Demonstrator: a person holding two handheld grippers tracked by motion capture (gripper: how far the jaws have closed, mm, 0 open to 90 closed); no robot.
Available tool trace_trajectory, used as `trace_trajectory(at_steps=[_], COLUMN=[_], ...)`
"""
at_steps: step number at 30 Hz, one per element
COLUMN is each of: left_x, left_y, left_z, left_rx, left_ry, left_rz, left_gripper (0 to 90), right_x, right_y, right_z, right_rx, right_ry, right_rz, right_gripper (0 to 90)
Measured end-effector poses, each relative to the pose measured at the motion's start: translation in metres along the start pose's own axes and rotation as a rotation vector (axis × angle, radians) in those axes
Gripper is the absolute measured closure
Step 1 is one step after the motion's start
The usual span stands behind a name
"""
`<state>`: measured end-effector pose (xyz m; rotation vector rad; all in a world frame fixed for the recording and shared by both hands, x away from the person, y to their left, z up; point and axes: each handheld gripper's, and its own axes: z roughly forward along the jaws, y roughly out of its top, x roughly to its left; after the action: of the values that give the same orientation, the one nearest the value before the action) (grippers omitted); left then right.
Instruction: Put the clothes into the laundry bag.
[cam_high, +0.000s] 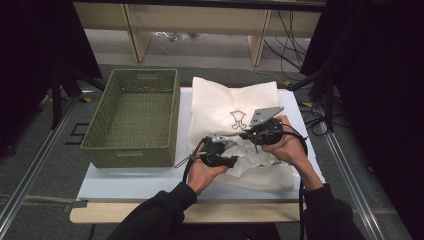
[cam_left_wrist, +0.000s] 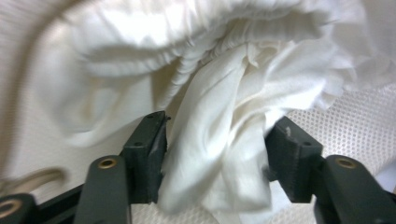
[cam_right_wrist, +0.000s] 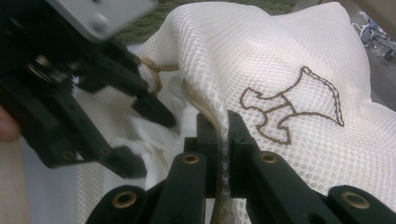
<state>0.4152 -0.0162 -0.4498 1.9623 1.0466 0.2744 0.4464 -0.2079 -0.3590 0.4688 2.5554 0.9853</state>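
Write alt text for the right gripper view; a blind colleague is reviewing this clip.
The right gripper's black jaws are shut on the tan-trimmed edge of a white mesh laundry bag that bears a brown outline emblem. At left, the left gripper stands with open jaws over crumpled white cloth at the bag's opening.

Both forearms are coming in from the bottom of the high view, in dark sleeves, hands close together over the table. The left gripper (cam_high: 231, 161) is lying low in the left hand (cam_high: 200, 172), jaws standing apart, pointing toward the right hand. The right gripper (cam_high: 248, 134) is sitting a little higher in the right hand (cam_high: 286, 145), pointing toward the left one, its jaws pressing together on a thin edge.
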Motion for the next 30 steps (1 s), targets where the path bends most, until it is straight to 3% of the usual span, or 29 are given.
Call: trace_trajectory(at_steps=[4, 7, 8, 10, 13, 15, 18, 22, 24, 27, 28, 30], left_x=[-0.002, -0.003, 0.001, 0.006, 0.011, 0.012, 0.012, 0.009, 0.011, 0.011, 0.015, 0.015], left_y=[0.000, 0.005, 0.008, 0.009, 0.009, 0.009, 0.011, 0.015, 0.019, 0.022, 0.023, 0.024], left_z=[-0.007, -0.008, -0.006, 0.001, 0.013, 0.018, 0.023, 0.030, 0.030, 0.035, 0.032, 0.035], left_rx=[-0.011, -0.034, -0.035, -0.036, -0.027, -0.029, -0.032, -0.076, -0.061, -0.103, -0.062, -0.082], left_ry=[-0.016, -0.005, 0.000, -0.004, -0.017, -0.039, -0.046, -0.010, 0.005, 0.020, 0.018, 0.041], left_rz=[0.017, 0.022, 0.040, 0.003, 0.013, -0.003, -0.001, -0.046, -0.018, -0.083, -0.027, -0.036], left_gripper=[39.0, 41.8, 45.7, 49.5, 63.5, 71.1, 78.0, 83.1, 84.1, 84.5, 84.6, 84.6], right_x=[-0.002, -0.001, 0.000, 0.000, 0.000, 0.001, 0.002, 0.001, 0.001, 0.002, 0.002, 0.002], right_y=[0.000, -0.001, 0.000, 0.000, 0.000, 0.000, 0.000, -0.001, -0.001, -0.002, -0.002, -0.004], right_z=[0.000, 0.000, 0.000, 0.000, 0.000, 0.000, 0.000, 0.001, 0.000, 0.000, 0.000, 0.001], right_rx=[-0.006, -0.011, -0.003, -0.003, -0.001, -0.007, 0.000, -0.003, 0.003, -0.006, 0.001, -0.008], right_ry=[-0.001, -0.004, -0.005, -0.004, 0.004, -0.002, -0.006, -0.009, 0.002, 0.006, 0.016, 0.018], right_rz=[-0.004, 0.001, 0.001, 0.000, 0.000, -0.001, 0.003, 0.006, 0.000, 0.022, 0.034, 0.032], right_gripper=[87.4, 87.4, 87.4, 87.4, 87.4, 87.4, 87.4, 87.4, 87.4, 87.4, 87.4, 87.4])
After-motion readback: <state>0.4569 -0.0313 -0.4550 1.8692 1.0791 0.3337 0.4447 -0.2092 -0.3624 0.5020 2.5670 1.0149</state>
